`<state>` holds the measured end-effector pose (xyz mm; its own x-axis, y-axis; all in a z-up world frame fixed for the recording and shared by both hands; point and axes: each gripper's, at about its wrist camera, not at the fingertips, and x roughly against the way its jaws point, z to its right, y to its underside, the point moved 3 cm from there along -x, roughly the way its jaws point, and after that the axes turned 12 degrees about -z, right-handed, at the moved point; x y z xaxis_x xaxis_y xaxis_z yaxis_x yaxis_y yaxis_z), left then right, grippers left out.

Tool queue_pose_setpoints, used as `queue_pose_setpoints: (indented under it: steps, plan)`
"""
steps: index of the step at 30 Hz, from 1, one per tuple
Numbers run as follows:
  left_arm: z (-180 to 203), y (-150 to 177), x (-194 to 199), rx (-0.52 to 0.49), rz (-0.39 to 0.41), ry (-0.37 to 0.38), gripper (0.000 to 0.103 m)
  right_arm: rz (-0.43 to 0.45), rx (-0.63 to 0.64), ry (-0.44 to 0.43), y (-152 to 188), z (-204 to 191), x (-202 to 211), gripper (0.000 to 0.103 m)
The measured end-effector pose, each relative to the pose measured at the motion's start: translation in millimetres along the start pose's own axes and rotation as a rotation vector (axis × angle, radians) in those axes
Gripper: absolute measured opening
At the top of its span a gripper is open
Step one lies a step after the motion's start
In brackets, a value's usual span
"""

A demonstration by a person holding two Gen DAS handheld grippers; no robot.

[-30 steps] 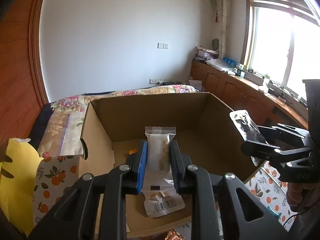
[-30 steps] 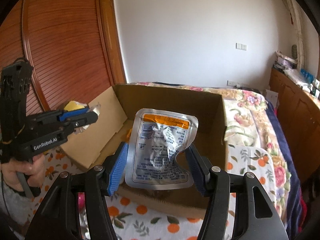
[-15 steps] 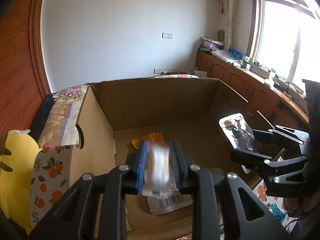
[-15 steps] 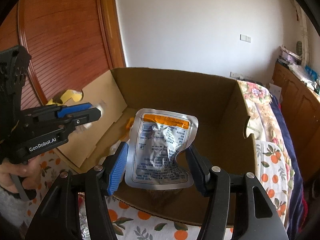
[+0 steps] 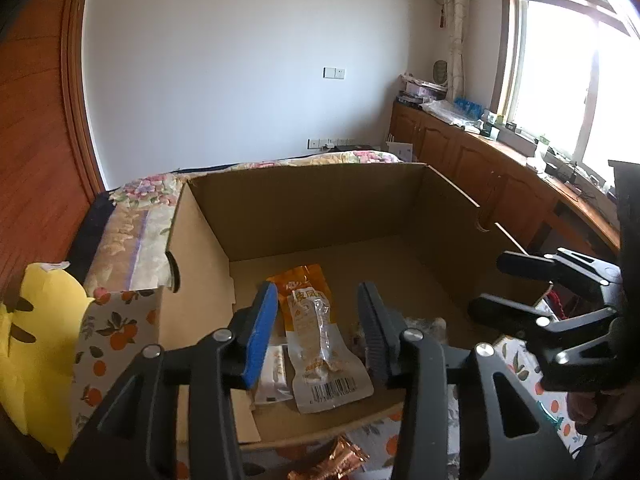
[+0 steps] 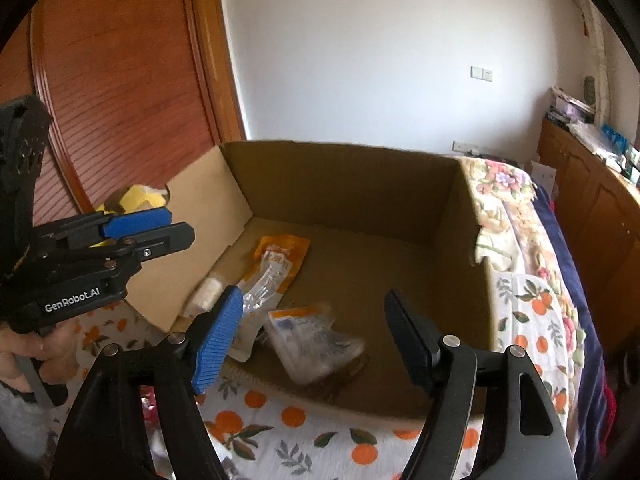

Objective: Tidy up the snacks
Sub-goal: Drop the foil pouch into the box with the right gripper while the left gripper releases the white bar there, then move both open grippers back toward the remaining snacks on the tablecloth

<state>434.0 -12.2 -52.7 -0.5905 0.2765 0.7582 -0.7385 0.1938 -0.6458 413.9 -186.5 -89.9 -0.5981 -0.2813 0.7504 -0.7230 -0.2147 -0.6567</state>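
Right wrist view: silver pouch (image 6: 312, 340) lies blurred near the cardboard box (image 6: 348, 184)'s front edge, beside an orange packet (image 6: 276, 264). Both the right gripper (image 6: 316, 332) and left gripper (image 5: 318, 320) have just been opening and now stand open, empty, snacks dropped.

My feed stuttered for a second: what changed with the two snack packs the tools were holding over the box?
Both were let go. The left tool has just opened, and its white packet now lies in the cardboard box. The right tool has just opened too; its silver pouch, blurred, is down in the box. The orange-topped pack on the box floor and the box stayed put.
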Motion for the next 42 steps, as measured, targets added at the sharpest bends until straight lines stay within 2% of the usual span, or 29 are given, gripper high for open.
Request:
queue_pose_setpoints:
  steps: [7,12,21,31,42]
  plan:
    - [3,8,23,-0.002,0.017,0.009,0.047,0.027,-0.031,0.023,15,0,36,0.075]
    - [8,20,41,-0.005,0.023,0.021,0.048,0.031,-0.076,0.034,41,2,64,0.075]
    - [21,62,61,-0.038,0.001,0.05,0.05,0.015,-0.126,0.064,91,-3,96,0.075]
    - [19,115,63,0.0,-0.065,0.051,0.051,-0.05,-0.167,0.067,148,-13,93,0.074]
    - [21,149,76,0.016,-0.075,0.048,0.051,-0.141,-0.177,0.031,193,-34,62,0.071]
